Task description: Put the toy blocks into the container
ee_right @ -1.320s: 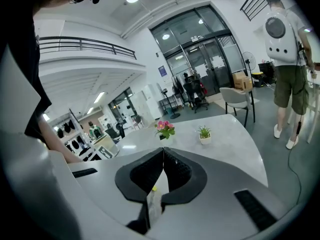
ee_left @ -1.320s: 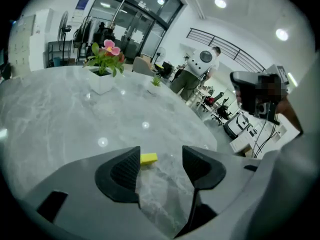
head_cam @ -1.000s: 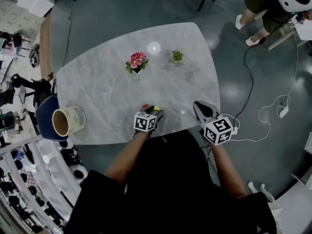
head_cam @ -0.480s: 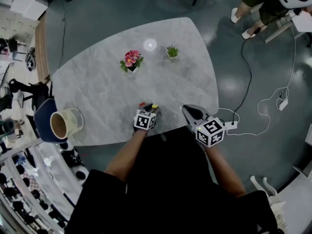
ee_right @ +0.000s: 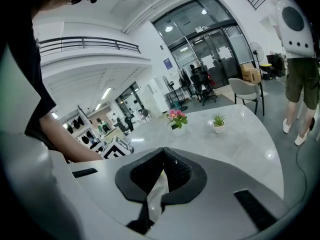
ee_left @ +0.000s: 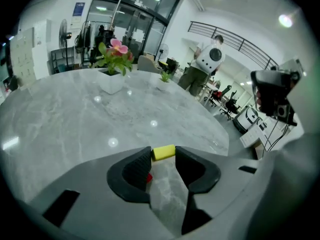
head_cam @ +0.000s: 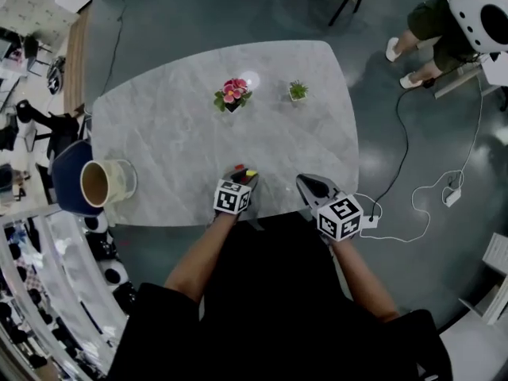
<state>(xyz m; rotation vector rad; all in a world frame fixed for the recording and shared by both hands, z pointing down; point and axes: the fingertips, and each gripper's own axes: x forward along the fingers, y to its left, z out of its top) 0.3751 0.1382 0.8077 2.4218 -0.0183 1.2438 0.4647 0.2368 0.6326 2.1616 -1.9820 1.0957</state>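
Observation:
Near the front edge of the grey marble table [head_cam: 175, 133], my left gripper [head_cam: 243, 178] has a small yellow block [head_cam: 251, 173] between its tips. In the left gripper view the jaws have just been closing and both pads touch the ends of the yellow block [ee_left: 163, 152]; a red block [ee_left: 149, 177] peeks from behind the left jaw. The red block [head_cam: 237, 167] lies just left of the yellow one. The cream container [head_cam: 99, 185] stands at the table's left edge, well left of my left gripper. My right gripper [head_cam: 305, 182] is shut and empty at the front edge, right of the blocks.
A pot of pink flowers [head_cam: 233, 94] and a small green plant [head_cam: 298, 91] stand at the far side of the table. A blue chair [head_cam: 63, 182] sits beside the container. A person [head_cam: 452, 22] and a floor cable [head_cam: 405, 173] are at the right.
My left gripper's jaws have narrowed onto the yellow block. My right gripper has shifted left along the table's front edge, closer to the left one.

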